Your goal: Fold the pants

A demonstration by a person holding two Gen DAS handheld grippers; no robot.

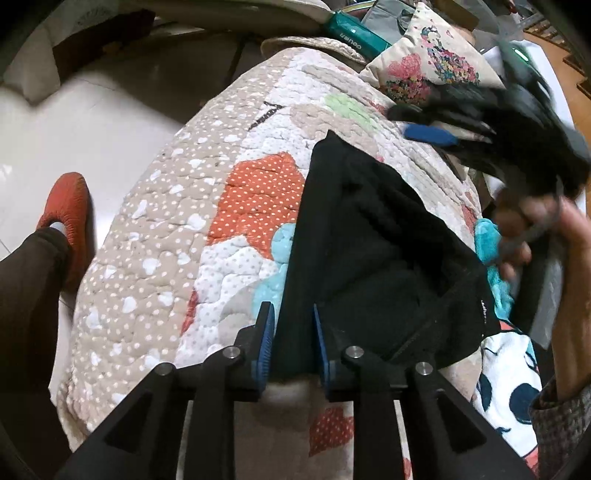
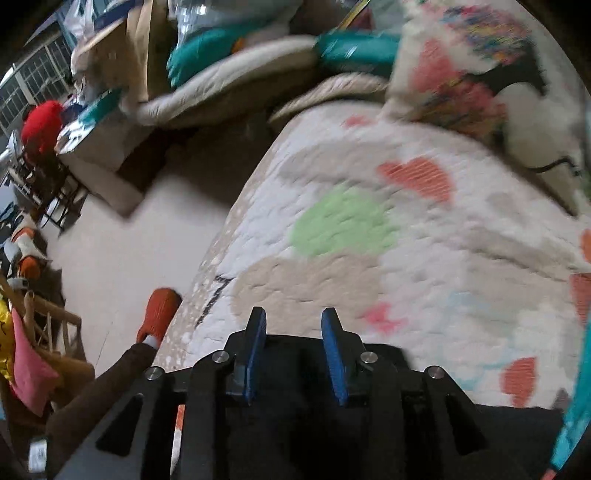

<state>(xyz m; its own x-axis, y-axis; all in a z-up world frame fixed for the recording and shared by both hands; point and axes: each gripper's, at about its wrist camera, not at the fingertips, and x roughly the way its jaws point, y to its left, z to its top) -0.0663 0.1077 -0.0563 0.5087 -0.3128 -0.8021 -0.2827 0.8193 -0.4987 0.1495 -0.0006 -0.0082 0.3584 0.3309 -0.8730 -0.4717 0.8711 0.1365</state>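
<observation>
Black pants [image 1: 369, 251] lie folded on a patchwork quilt [image 1: 166, 221]. In the left wrist view my left gripper [image 1: 292, 328] stands over their near left edge, and the black cloth lies in the narrow gap between its blue pads, which look slightly apart. My right gripper [image 1: 413, 123], blurred, hovers above the far end of the pants, held by a person's hand [image 1: 569, 251]. In the right wrist view the right gripper [image 2: 293, 325] is open with only the quilt [image 2: 406, 240] showing between its fingers. Black cloth of the pants [image 2: 509, 435] lies below and behind it.
The quilt's left edge drops to a pale tiled floor [image 1: 74, 129]. A foot in an orange slipper [image 1: 70, 214] stands beside it. A floral pillow [image 1: 424, 66] and a teal package [image 1: 354, 33] lie at the far end. Boxes and a chair [image 2: 55, 192] crowd the room beyond.
</observation>
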